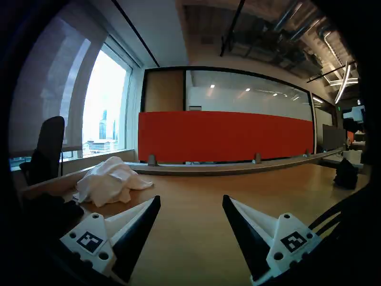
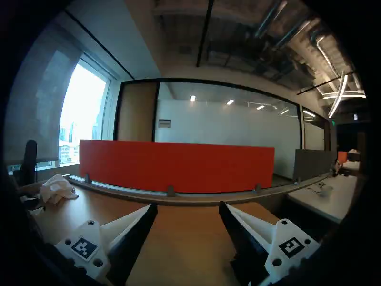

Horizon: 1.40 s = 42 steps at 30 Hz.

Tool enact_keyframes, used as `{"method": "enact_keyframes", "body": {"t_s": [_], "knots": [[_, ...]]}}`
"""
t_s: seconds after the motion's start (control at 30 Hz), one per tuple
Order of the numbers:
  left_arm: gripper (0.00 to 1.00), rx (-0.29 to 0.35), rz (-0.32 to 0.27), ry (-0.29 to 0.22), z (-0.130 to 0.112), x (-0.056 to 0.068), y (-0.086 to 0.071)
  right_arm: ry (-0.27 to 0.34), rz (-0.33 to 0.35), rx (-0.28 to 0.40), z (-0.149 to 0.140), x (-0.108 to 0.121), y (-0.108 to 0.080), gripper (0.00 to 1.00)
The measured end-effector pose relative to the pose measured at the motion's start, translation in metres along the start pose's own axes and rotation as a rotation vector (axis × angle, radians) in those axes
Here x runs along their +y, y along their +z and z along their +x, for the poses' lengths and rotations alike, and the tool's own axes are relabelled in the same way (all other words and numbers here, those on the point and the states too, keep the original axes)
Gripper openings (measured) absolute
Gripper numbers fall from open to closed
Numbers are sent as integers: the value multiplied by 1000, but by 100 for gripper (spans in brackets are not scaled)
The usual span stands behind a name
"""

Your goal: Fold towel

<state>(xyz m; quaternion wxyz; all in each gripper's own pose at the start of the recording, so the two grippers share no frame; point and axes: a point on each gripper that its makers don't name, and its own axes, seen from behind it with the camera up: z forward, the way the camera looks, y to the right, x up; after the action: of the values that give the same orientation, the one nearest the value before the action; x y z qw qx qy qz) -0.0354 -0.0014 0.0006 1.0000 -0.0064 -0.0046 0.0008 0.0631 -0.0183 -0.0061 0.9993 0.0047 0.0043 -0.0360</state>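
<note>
A crumpled white towel [image 1: 110, 182] lies in a heap on the wooden desk [image 1: 200, 200], to the left of and a little beyond my left gripper [image 1: 191, 200]. That gripper hovers low over the desk, open, with nothing between its fingers. In the right gripper view the same towel [image 2: 56, 188] sits far off at the left edge of the desk [image 2: 185, 238]. My right gripper [image 2: 187, 207] is open too, empty, well to the right of the towel.
A red divider panel [image 1: 224, 136] runs along the desk's far edge. A black chair [image 1: 45, 150] stands at the left by the window. A dark object [image 1: 346, 174] sits on the desk at far right. A white desk [image 2: 328, 198] adjoins on the right.
</note>
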Motion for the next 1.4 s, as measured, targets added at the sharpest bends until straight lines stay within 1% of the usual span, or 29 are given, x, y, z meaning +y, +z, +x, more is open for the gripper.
{"method": "enact_keyframes", "body": {"t_s": [0.47,0.57,0.8,1.07,1.27,1.4], "knots": [[97,2,-7,8,0,2,-1,-6,-10,6,4,7,-6,100],[97,1,-2,8,0,1,-1,-6,-14,5,4,9,-6,100],[96,1,-3,8,0,1,-3,-6,-11,4,4,9,-5,100],[97,0,-13,9,0,3,-2,-26,-3,7,4,7,-2,100],[97,0,-13,9,-1,3,-2,-45,-4,17,6,9,-1,100],[97,0,-13,9,-1,3,-2,-46,-7,30,5,12,0,100]]}}
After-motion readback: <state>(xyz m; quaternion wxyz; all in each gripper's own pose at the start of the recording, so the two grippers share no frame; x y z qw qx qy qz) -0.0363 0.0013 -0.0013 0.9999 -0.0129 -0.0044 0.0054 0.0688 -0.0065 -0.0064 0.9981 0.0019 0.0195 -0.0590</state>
